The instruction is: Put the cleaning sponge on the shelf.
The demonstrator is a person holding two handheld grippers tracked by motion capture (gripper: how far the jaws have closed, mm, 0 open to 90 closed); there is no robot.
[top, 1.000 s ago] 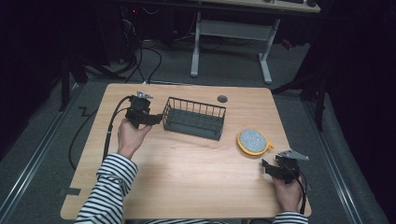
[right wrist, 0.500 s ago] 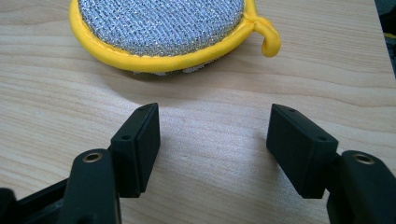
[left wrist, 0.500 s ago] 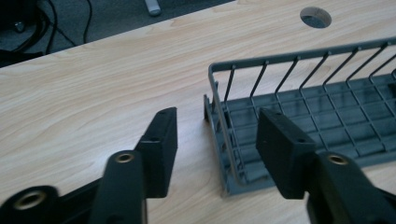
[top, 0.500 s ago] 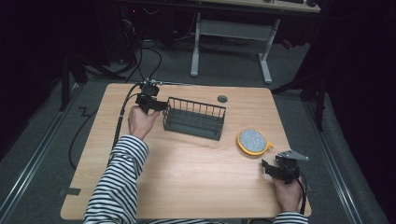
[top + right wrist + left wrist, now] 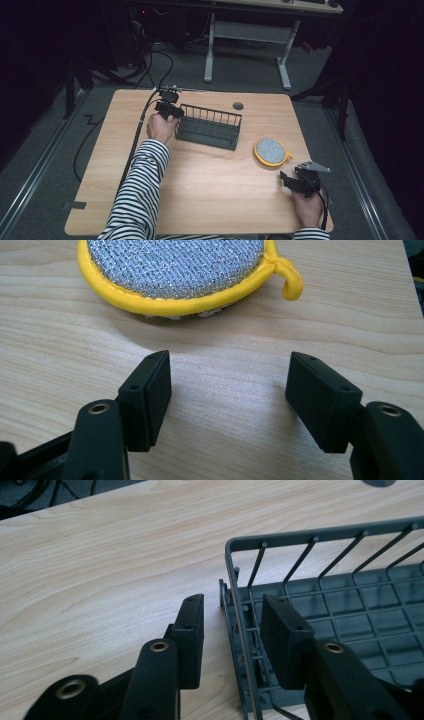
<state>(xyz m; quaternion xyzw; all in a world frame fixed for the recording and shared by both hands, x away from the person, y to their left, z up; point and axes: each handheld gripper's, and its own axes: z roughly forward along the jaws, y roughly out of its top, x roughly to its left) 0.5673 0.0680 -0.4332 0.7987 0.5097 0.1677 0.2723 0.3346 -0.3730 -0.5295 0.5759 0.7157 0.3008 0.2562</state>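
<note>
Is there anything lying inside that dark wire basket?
No. In the left gripper view the wire basket shows only its bare grid floor, and the yellow-rimmed scrubber lies apart on the table.

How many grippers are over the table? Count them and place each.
2. The left gripper is at the wire basket's left end, jaws straddling its end wall. The right gripper sits near the table's right front corner, below the yellow-rimmed scrubber.

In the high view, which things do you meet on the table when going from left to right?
Left gripper → wire basket → round yellow-rimmed scrubber → right gripper.
</note>
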